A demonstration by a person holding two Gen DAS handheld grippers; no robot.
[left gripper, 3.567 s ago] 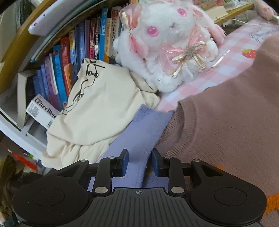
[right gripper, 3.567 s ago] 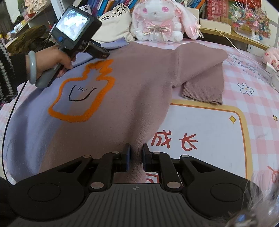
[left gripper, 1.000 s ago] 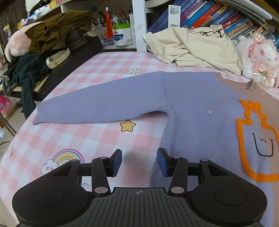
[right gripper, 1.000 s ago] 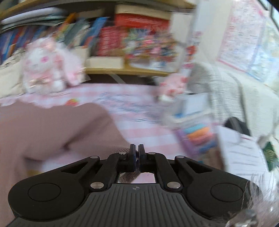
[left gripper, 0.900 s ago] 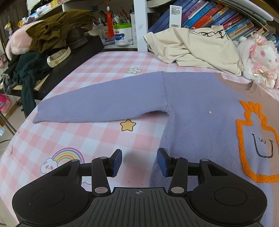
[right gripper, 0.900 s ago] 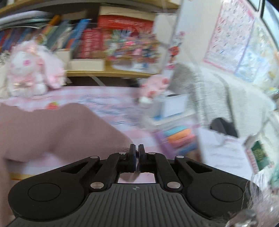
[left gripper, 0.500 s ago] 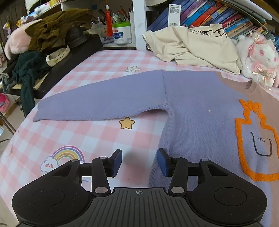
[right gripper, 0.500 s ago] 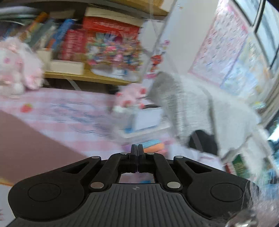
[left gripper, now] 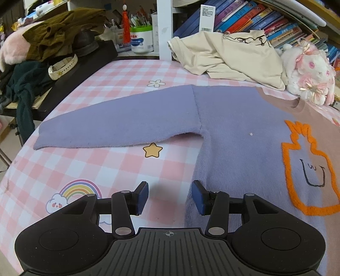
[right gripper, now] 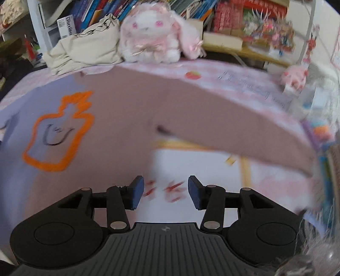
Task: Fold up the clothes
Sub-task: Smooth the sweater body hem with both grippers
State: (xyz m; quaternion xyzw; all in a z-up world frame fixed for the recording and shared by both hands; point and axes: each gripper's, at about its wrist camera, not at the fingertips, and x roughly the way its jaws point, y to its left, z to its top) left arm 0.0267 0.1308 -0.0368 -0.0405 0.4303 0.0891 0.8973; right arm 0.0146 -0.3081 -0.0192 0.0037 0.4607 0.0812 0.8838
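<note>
A purple and brown sweater (left gripper: 240, 131) with an orange bottle outline lies flat on the pink checked table (left gripper: 106, 167). Its purple sleeve (left gripper: 119, 125) stretches out to the left. My left gripper (left gripper: 169, 198) is open and empty, just above the table at the sweater's lower left edge. In the right wrist view the sweater (right gripper: 127, 110) shows its brown half, with the brown sleeve (right gripper: 238, 131) spread out to the right. My right gripper (right gripper: 163, 192) is open and empty, above the white mat below the sleeve.
A cream T-shirt (left gripper: 229, 57) and a white plush rabbit (left gripper: 306, 72) sit at the table's back edge before shelves of books (left gripper: 250, 19). A pile of dark clothes (left gripper: 42, 46) lies on a black stand at the left. Boxes and small items (right gripper: 325, 135) crowd the right edge.
My right gripper has opened and swung back to face the sweater, whose brown sleeve now lies spread out. My left gripper has stayed open and nearly still.
</note>
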